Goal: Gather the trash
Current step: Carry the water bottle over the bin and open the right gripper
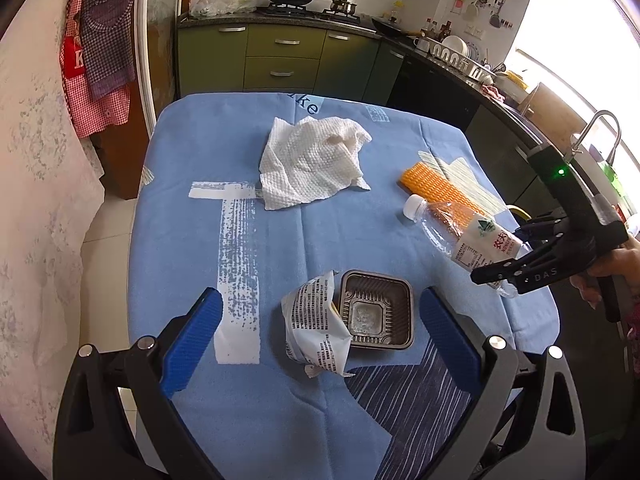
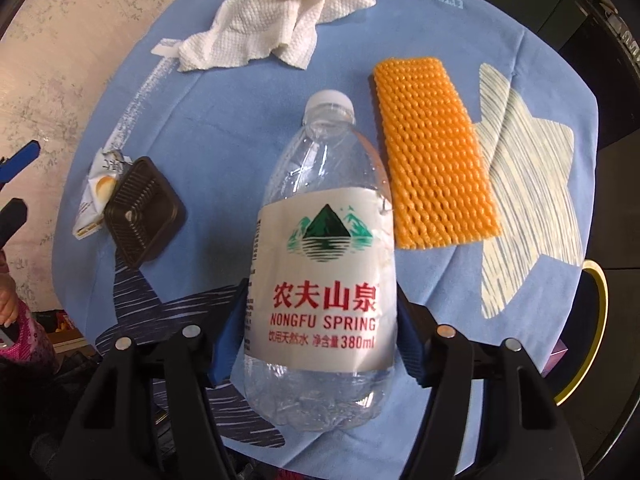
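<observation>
My right gripper is shut on an empty clear water bottle with a white cap and holds it above the blue tablecloth. The bottle and right gripper also show at the right of the left wrist view. My left gripper is open, its blue pads on either side of a brown plastic tray and a crumpled white wrapper. A crumpled paper towel lies farther back. An orange foam net lies at the right.
The tray, wrapper, paper towel and foam net also show in the right wrist view. Green kitchen cabinets and a dark counter stand behind the table. Aprons hang at the left.
</observation>
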`<state>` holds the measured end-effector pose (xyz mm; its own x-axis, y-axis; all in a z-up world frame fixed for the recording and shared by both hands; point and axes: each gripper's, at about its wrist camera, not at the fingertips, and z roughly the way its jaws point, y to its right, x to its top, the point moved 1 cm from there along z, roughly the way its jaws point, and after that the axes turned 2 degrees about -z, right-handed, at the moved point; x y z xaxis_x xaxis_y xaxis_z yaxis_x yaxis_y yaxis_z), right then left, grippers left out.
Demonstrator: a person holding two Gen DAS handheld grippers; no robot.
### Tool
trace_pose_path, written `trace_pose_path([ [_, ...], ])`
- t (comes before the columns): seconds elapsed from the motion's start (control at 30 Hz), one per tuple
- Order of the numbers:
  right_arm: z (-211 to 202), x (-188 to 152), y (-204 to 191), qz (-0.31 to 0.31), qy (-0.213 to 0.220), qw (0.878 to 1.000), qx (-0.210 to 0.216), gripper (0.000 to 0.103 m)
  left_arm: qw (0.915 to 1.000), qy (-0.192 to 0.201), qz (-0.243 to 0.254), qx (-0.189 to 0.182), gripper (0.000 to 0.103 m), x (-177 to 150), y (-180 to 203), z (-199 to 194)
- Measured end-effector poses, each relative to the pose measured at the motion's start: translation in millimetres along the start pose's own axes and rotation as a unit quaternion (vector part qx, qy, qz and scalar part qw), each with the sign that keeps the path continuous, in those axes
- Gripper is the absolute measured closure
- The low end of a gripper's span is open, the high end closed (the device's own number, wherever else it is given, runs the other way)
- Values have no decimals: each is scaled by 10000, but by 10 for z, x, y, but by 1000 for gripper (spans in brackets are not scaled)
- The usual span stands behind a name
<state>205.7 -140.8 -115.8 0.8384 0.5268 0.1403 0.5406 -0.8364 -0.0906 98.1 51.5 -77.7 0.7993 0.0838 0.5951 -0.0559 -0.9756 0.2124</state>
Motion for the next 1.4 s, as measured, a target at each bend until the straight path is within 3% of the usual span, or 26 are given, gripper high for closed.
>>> trace_pose_path([
  [0.47, -492, -209, 88, 101, 570, 9981, 233, 41, 9999, 77, 135, -12, 6, 5, 123, -59],
  [0.63, -878, -501, 571, 710, 1147, 9905, 264, 41, 9998, 96, 184, -21, 6, 18, 151, -68],
  [0.8, -1030, -1037, 1534, 1974, 1477, 9688, -263, 41, 9997, 73, 239, -76, 6, 44, 223, -29],
  [1.03, -746, -1612, 2652, 3392, 1427, 9279, -594, 41, 9991, 101, 383, -128, 6, 67, 401, -20],
  [1.27, -427, -1594, 3157, 3888, 1384, 9089, -597, 38, 9983, 87, 559, -98, 6, 65, 570, -67],
  [1.4, -486, -1630, 3083, 3914, 1623, 9035, -645, 36, 9977, 114, 665, -70, 6, 79, 634, -118],
])
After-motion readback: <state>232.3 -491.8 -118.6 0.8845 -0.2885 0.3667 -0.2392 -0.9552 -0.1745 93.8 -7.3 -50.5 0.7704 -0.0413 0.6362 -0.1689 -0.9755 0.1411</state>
